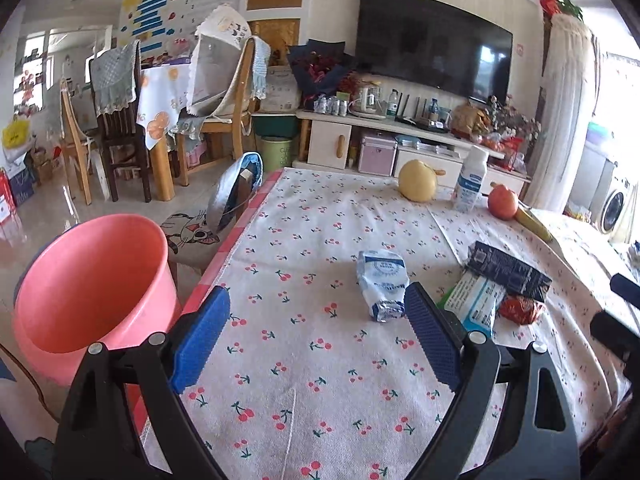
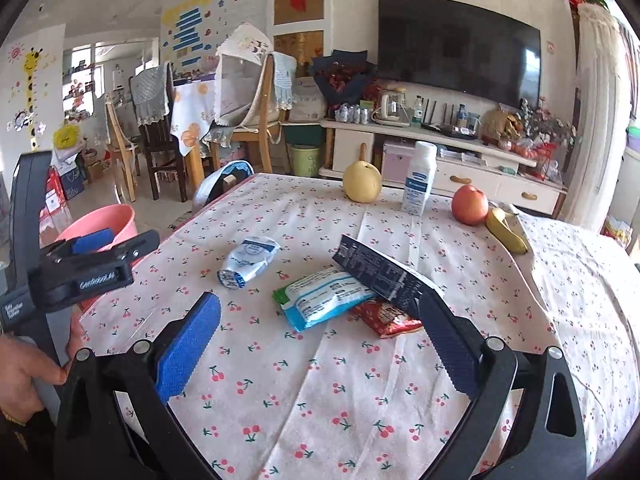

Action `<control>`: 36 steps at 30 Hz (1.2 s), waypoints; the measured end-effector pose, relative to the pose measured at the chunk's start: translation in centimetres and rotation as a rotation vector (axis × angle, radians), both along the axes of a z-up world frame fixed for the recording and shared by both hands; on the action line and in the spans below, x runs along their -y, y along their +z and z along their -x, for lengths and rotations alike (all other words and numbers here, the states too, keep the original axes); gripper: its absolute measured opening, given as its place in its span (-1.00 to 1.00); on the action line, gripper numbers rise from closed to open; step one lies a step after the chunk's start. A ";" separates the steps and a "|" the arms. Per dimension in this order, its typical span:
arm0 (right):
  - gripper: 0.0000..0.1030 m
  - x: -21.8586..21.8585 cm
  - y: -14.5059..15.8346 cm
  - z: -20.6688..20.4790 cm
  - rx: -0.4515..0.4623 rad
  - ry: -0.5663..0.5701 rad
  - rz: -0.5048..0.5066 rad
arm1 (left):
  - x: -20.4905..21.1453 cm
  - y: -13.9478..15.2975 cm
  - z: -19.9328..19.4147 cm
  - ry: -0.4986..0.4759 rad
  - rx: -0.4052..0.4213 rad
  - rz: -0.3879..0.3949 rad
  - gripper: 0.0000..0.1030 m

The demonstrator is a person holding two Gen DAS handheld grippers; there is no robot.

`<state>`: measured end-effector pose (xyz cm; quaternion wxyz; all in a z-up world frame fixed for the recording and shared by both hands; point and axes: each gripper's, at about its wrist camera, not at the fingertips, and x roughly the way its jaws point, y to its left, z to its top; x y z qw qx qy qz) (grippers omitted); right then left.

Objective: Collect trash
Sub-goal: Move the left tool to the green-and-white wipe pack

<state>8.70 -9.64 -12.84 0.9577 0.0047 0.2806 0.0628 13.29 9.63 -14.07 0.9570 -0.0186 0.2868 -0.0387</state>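
Trash lies on the cherry-print tablecloth [image 1: 304, 264]: a crumpled white-and-blue pouch [image 1: 382, 284] [image 2: 250, 260], a blue-and-white packet [image 2: 324, 296] [image 1: 476, 300], a dark navy carton [image 2: 384, 272] [image 1: 508, 270] and a red wrapper [image 2: 390, 318] [image 1: 520, 309]. My left gripper [image 1: 317, 290] is open over the cloth, and the pouch lies just past its right pad. My right gripper [image 2: 320, 298] is open too, with the packet pile just beyond its tips and nothing pressed between the pads. A pink bucket [image 1: 92, 296] [image 2: 104, 224] stands on the floor off the table's left edge.
A pear [image 2: 362, 184], a white bottle [image 2: 420, 178], an apple [image 2: 470, 205] and a banana [image 2: 506, 232] stand along the table's far side. A silver-and-blue bag [image 1: 236, 190] leans at the far left corner. Chairs and a TV cabinet stand behind. A hand [image 2: 24, 372] holds the left gripper's handle.
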 end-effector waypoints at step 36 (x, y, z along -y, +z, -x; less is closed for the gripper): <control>0.58 8.6 -3.7 -4.8 -0.334 -0.043 -0.211 | 15.7 -4.6 -7.8 -0.552 -0.187 -0.180 0.74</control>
